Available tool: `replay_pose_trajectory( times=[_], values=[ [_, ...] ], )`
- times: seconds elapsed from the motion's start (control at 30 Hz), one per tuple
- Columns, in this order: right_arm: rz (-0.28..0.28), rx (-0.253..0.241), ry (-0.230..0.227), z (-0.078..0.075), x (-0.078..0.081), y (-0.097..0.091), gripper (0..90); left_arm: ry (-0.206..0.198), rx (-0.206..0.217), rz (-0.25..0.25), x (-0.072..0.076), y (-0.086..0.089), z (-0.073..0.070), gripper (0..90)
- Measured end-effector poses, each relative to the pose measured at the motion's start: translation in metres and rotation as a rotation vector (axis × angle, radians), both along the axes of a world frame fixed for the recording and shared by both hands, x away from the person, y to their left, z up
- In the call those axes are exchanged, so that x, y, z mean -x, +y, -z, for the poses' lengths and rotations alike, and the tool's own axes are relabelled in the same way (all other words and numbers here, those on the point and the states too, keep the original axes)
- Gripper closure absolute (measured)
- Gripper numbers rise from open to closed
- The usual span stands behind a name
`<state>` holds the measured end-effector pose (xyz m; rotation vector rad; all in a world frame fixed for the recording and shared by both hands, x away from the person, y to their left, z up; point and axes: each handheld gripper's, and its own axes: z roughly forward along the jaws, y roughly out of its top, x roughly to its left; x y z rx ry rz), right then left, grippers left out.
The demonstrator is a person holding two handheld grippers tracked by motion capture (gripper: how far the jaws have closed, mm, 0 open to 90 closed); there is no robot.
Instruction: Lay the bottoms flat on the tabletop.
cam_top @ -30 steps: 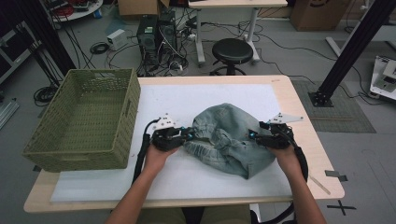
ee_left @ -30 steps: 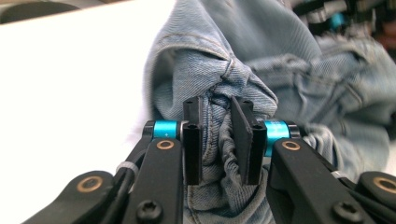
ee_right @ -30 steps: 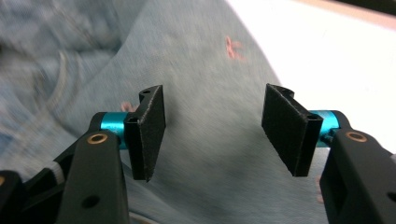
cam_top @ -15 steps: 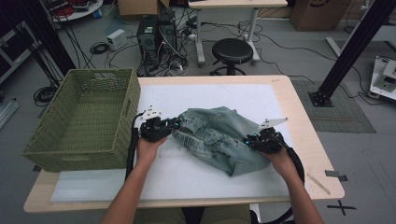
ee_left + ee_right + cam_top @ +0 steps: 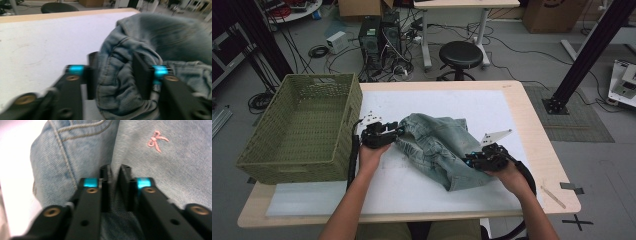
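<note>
A light blue denim garment [image 5: 437,145] lies crumpled on the white mat, stretched on a slant between my two grippers. My left gripper [image 5: 398,132] is at its upper left end. In the left gripper view its jaws [image 5: 116,72] have just been opening and stand apart, with a bunched, elastic-looking hem [image 5: 117,82] between them. My right gripper [image 5: 467,161] is at the lower right end. Its jaws [image 5: 115,178] have eased open a little but still pinch a thin fold of denim [image 5: 162,165] near a pink embroidered bow [image 5: 156,140].
A green woven basket [image 5: 347,115] stands at the table's left edge, close to my left hand. The white mat [image 5: 492,105] covers most of the wooden table. Behind the table are a black stool [image 5: 461,52], computer cases and cables on the floor.
My left hand has shifted left toward the basket and my right hand toward the front right. The garment went from a rounded heap to a slanted, stretched shape.
</note>
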<state>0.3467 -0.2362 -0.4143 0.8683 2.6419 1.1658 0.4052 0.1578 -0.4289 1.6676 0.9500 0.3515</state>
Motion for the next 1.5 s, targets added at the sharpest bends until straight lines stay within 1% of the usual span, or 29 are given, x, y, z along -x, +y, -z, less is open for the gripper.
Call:
replay_pose_trajectory(
  times=[0.03, 0.07, 0.13, 0.17, 0.2, 0.27, 0.33, 0.4, 0.47, 0.5, 0.6, 0.67, 0.7, 0.77, 0.8, 0.83, 0.93, 1.03, 1.13, 1.23, 1.3, 1.4, 1.43, 1.5],
  values=[
    [0.011, -0.015, -0.013, -0.001, 0.0, -0.001, 68.7, -0.007, 0.005, -0.009, 0.001, 0.001, -0.001, 46.6],
    [0.027, -0.031, -0.038, -0.004, 0.0, -0.002, 62.1, -0.014, 0.015, -0.015, 0.002, 0.003, -0.003, 43.2],
    [0.068, -0.071, -0.08, -0.009, 0.0, -0.006, 54.3, -0.029, 0.039, -0.023, 0.004, 0.007, -0.006, 40.1],
    [0.088, -0.086, -0.111, -0.012, 0.0, -0.007, 51.1, -0.037, 0.045, -0.023, 0.005, 0.009, -0.007, 39.4],
    [0.103, -0.098, -0.129, -0.016, 0.0, -0.007, 50.8, -0.045, 0.053, -0.021, 0.007, 0.01, -0.009, 38.8],
    [0.115, -0.112, -0.169, -0.024, -0.001, -0.006, 47.7, -0.061, 0.062, -0.015, 0.01, 0.013, -0.012, 38.1],
    [0.108, -0.118, -0.203, -0.03, -0.002, -0.002, 46.2, -0.077, 0.062, -0.011, 0.012, 0.016, -0.014, 37.9],
    [0.09, -0.111, -0.213, -0.033, -0.004, 0.005, 44.7, -0.092, 0.074, -0.001, 0.015, 0.018, -0.017, 37.6],
    [0.066, -0.081, -0.214, -0.034, -0.009, 0.016, 44.3, -0.109, 0.074, 0.011, 0.018, 0.021, -0.02, 37.3],
    [0.051, -0.071, -0.209, -0.033, -0.011, 0.021, 44.2, -0.115, 0.081, 0.013, 0.019, 0.021, -0.02, 36.5],
    [0.008, -0.038, -0.202, -0.031, -0.02, 0.038, 44.2, -0.129, 0.094, 0.015, 0.023, 0.023, -0.023, 29.6],
    [-0.025, -0.026, -0.186, -0.028, -0.026, 0.049, 44.8, -0.131, 0.078, 0.021, 0.024, 0.023, -0.023, 25.3],
    [-0.038, -0.006, -0.182, -0.026, -0.031, 0.055, 45.2, -0.127, 0.073, 0.027, 0.025, 0.023, -0.022, 23.3],
    [-0.063, 0.03, -0.16, -0.022, -0.039, 0.067, 45.5, -0.123, 0.057, 0.042, 0.026, 0.021, -0.02, 23.2],
    [-0.064, 0.054, -0.156, -0.021, -0.043, 0.072, 45.6, -0.122, 0.051, 0.049, 0.026, 0.021, -0.02, 23.2],
    [-0.067, 0.075, -0.16, -0.019, -0.048, 0.077, 45.7, -0.12, 0.049, 0.049, 0.027, 0.02, -0.019, 23.2],
    [-0.051, 0.13, -0.137, -0.012, -0.06, 0.086, 45.4, -0.112, 0.043, 0.052, 0.028, 0.02, -0.017, 23.2],
    [-0.043, 0.153, -0.092, -0.003, -0.07, 0.088, 46.6, -0.107, 0.038, 0.052, 0.028, 0.019, -0.015, 23.2],
    [-0.048, 0.152, -0.036, 0.003, -0.076, 0.086, 55.7, -0.104, 0.039, 0.052, 0.028, 0.018, -0.014, 23.2],
    [-0.072, 0.151, -0.02, 0.005, -0.075, 0.087, 67.4, -0.103, 0.035, 0.058, 0.029, 0.016, -0.013, 23.2],
    [-0.091, 0.156, -0.011, 0.006, -0.074, 0.087, 77.1, -0.101, 0.035, 0.059, 0.029, 0.015, -0.012, 23.2],
    [-0.111, 0.163, -0.021, 0.006, -0.071, 0.089, 87.3, -0.097, 0.029, 0.06, 0.028, 0.014, -0.012, 23.2],
    [-0.114, 0.168, -0.031, 0.006, -0.07, 0.089, 87.6, -0.098, 0.032, 0.059, 0.028, 0.014, -0.011, 23.2],
    [-0.111, 0.162, -0.031, 0.004, -0.068, 0.089, 87.5, -0.099, 0.033, 0.057, 0.029, 0.014, -0.011, 23.2]
  ],
)
